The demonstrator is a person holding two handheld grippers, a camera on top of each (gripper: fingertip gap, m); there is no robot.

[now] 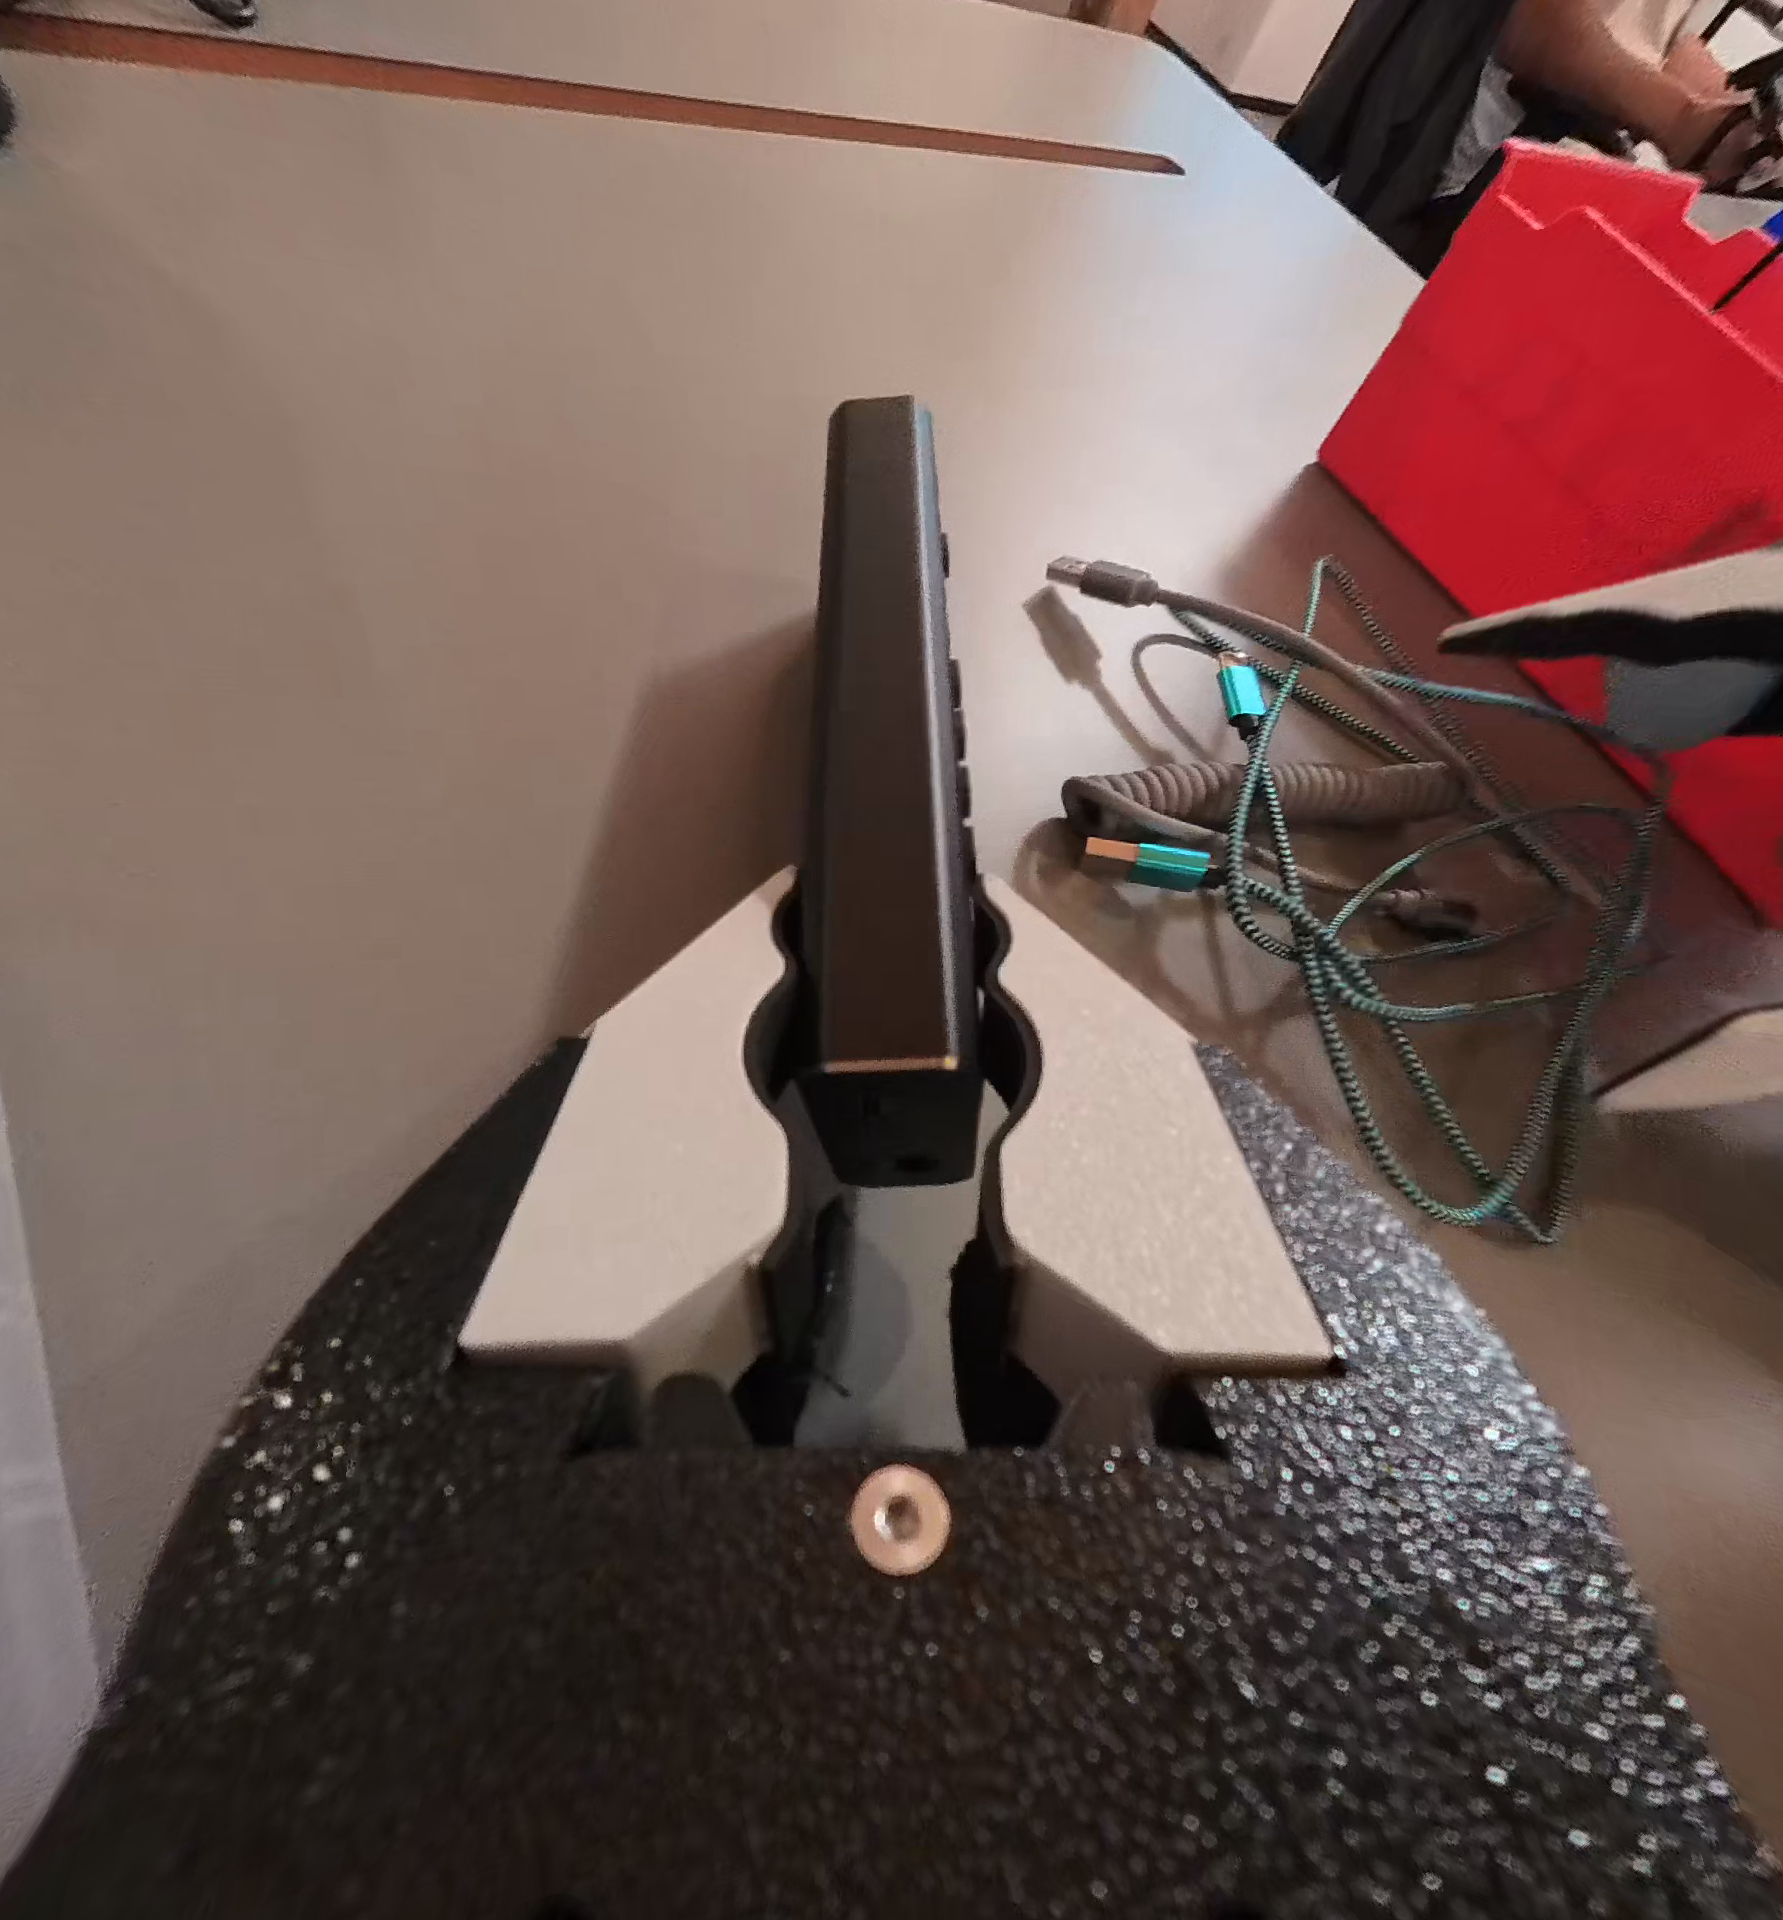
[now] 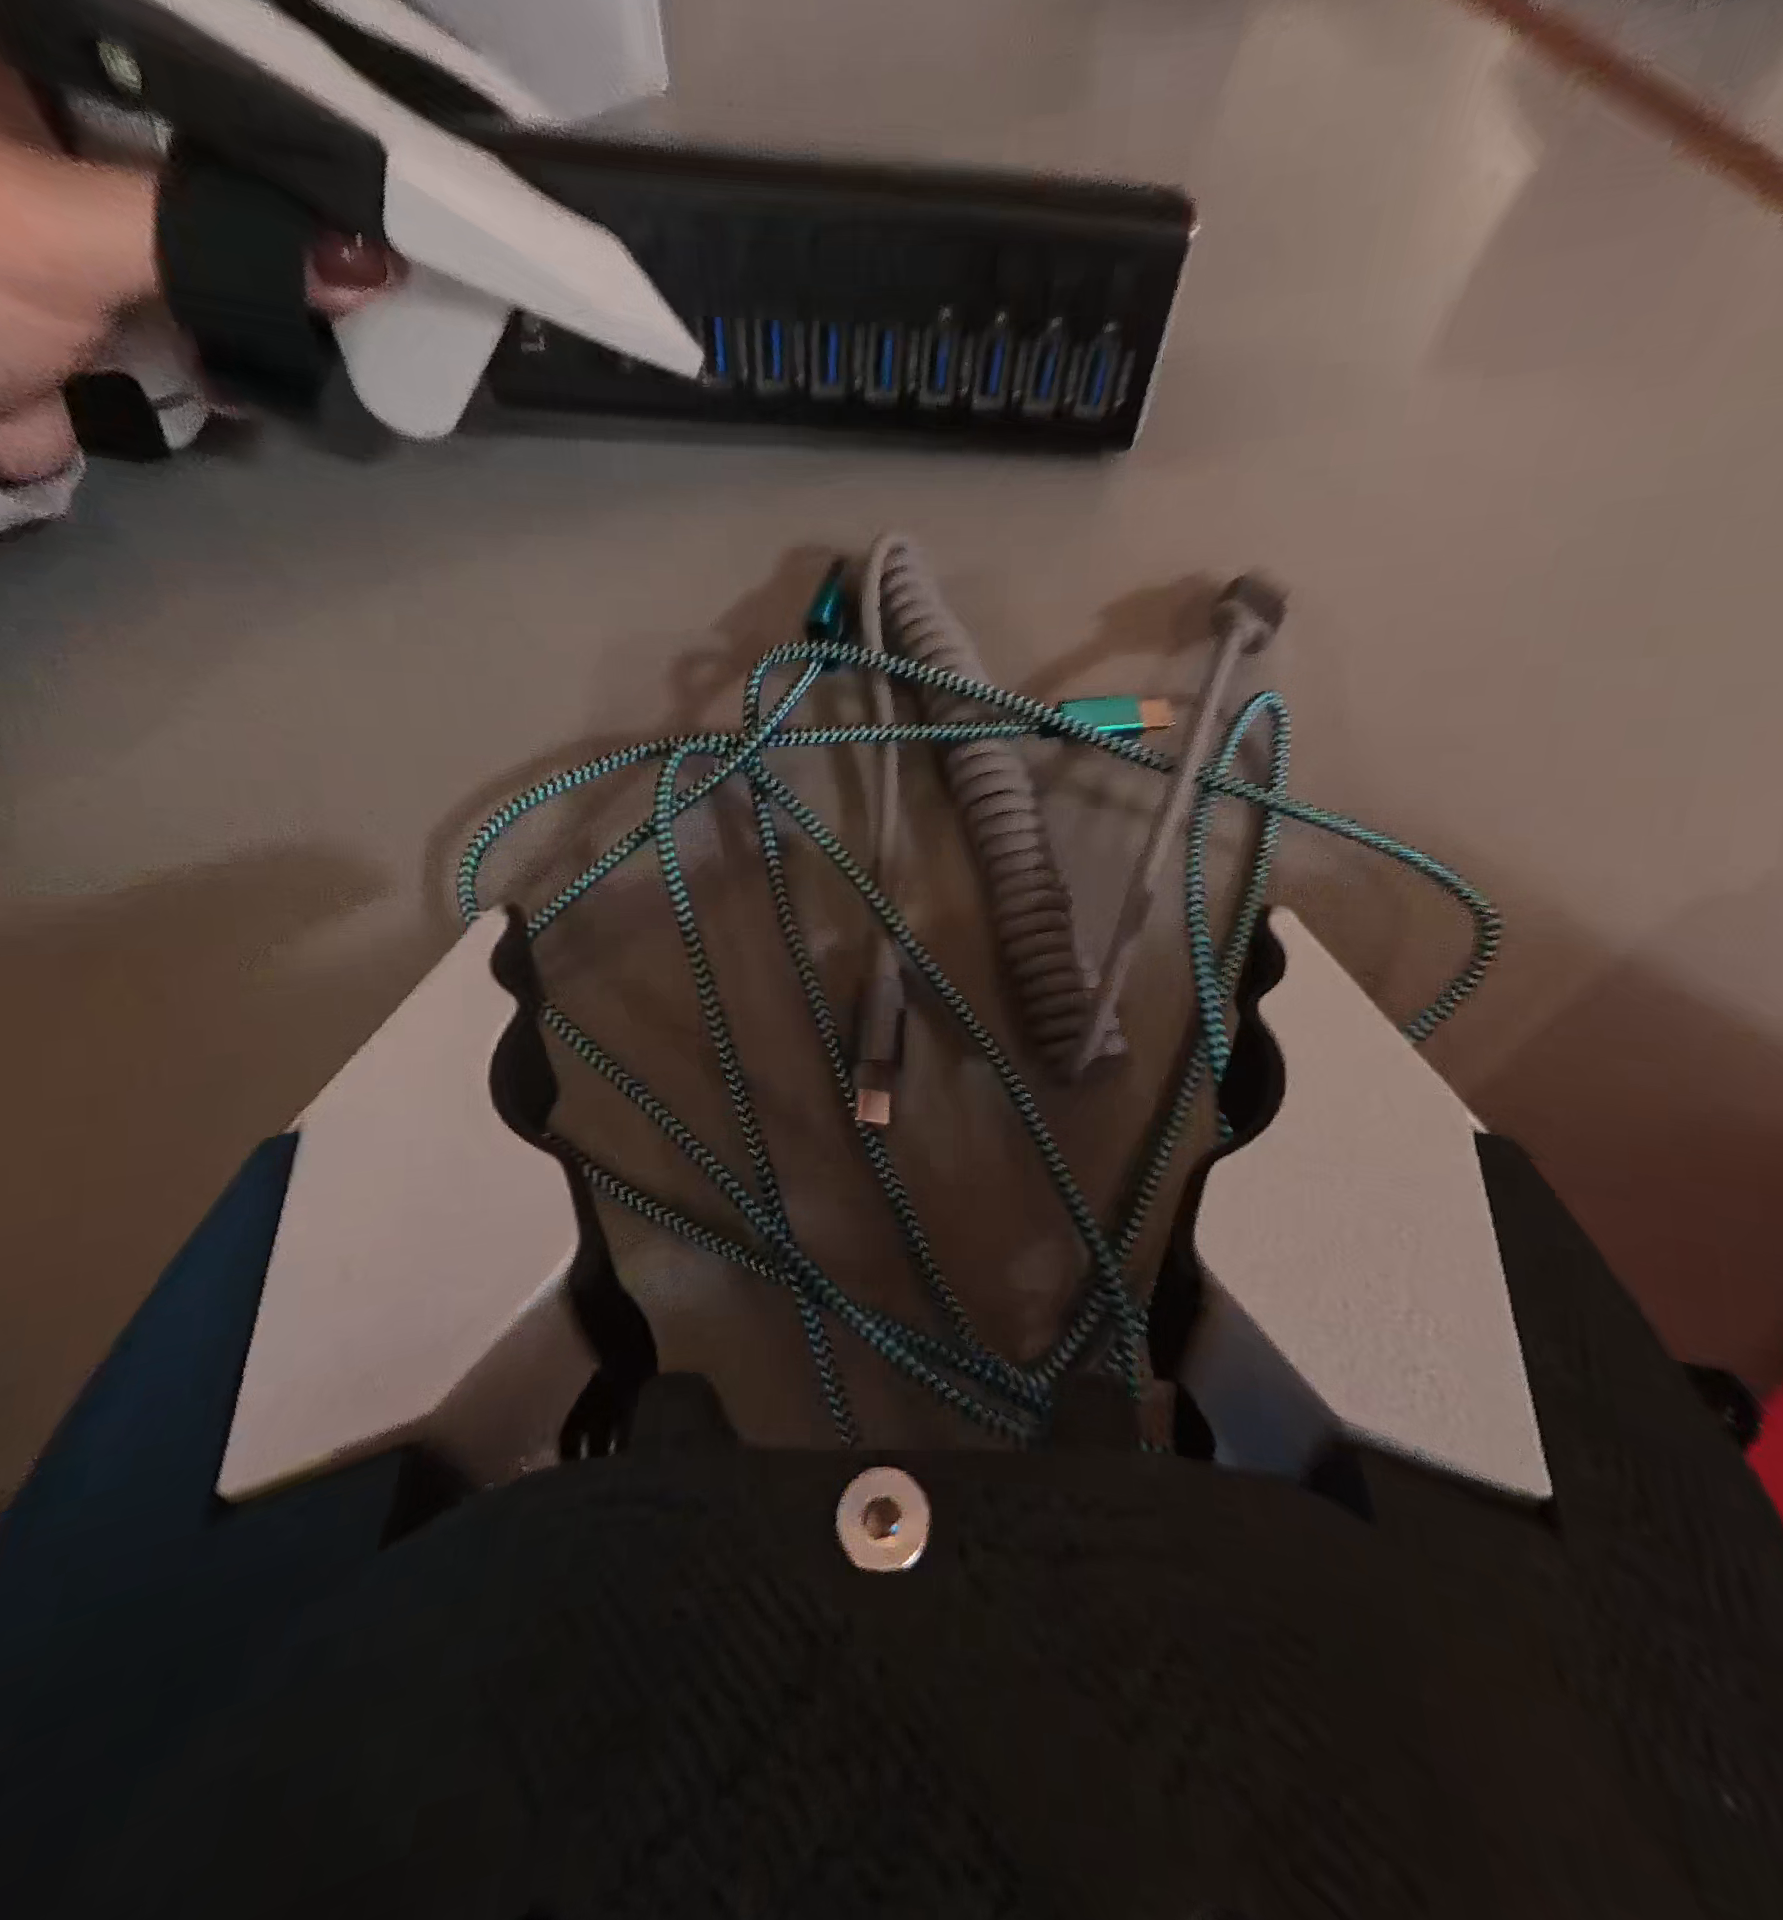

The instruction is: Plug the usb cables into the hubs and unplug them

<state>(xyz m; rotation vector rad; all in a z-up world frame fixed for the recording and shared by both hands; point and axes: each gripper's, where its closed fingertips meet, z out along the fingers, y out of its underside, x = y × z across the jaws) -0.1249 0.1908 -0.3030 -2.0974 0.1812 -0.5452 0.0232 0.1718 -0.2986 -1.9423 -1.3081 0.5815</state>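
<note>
Left wrist view shows my left gripper (image 1: 882,997) clamped on one end of the long black rectangular USB hub (image 1: 882,727), its pale wedge-shaped fingers (image 1: 658,1143) pressed to both flat sides. The hub looks like smooth, matte metal or hard plastic with crisp edges, and I judge it will slip little in the scalloped black pads. It extends away from me over the smooth beige tabletop (image 1: 347,520).

In the right wrist view, my right gripper (image 2: 887,987) is spread wide and empty, hovering above the tangle of cables. There the hub's row of blue-lined ports (image 2: 918,364) faces the pile.

The teal-and-black braided cable (image 2: 721,935) is thin, rough-woven and springy. Its teal metal USB plug (image 1: 1152,862) lies nearest the hub; a second teal plug (image 2: 1115,715) rests across the grey coiled cable (image 2: 1001,862), which is thick and ribbed. A grey straight plug (image 1: 1105,577) lies farther off.

My plan: grip a plug by its rigid metal shell, not the limp braid, flat sides between the fingers. Then line it up square with a port while the left holds the hub steady. The loops cross, so lifting slowly should avoid dragging the others.

A red plastic bin (image 1: 1593,436) stands beyond the cables.
</note>
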